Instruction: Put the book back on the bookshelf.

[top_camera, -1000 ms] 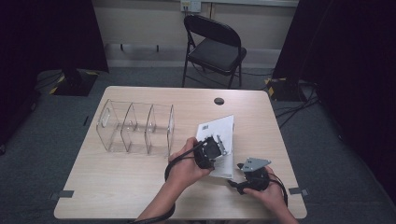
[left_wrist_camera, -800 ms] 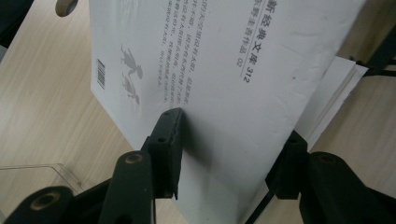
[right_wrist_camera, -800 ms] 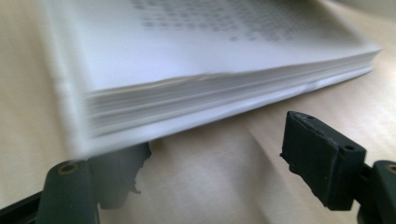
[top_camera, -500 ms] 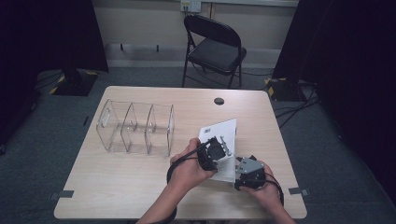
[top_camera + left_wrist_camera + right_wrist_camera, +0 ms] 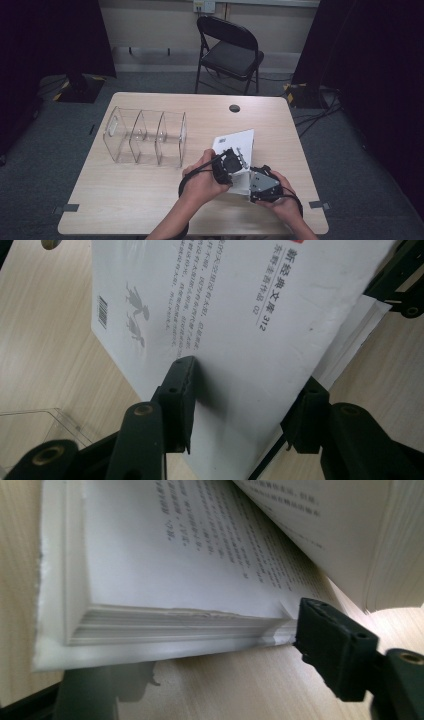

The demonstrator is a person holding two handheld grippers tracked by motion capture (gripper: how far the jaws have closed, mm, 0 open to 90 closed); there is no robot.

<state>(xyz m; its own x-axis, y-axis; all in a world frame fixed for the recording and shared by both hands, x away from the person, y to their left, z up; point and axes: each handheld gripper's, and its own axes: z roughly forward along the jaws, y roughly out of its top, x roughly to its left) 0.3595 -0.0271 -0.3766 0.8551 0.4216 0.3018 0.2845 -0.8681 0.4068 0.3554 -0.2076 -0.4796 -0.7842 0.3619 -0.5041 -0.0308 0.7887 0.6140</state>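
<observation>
A white paperback book (image 5: 236,141) lies open on the wooden table (image 5: 125,200), its upper part tilted up. My left gripper (image 5: 231,164) is shut on that raised part: in the left gripper view one jaw lies on the printed back cover (image 5: 250,315) and the other hooks its far edge, left gripper (image 5: 248,377). My right gripper (image 5: 251,184) sits at the book's near right corner. In the right gripper view the lower block of pages (image 5: 175,555) lies between the jaws of the right gripper (image 5: 207,645), which have just been closing. One jaw touches the corner; the other is a blur below.
A clear plastic organiser (image 5: 145,137) with three compartments stands left of the book; its corner (image 5: 40,420) shows in the left gripper view. A black cable hole (image 5: 234,108) is at the table's far edge. A folding chair (image 5: 230,52) stands beyond the table.
The right hand has slid left, bringing its gripper against the book's near corner. The left hand has kept its grip and hardly moved.
</observation>
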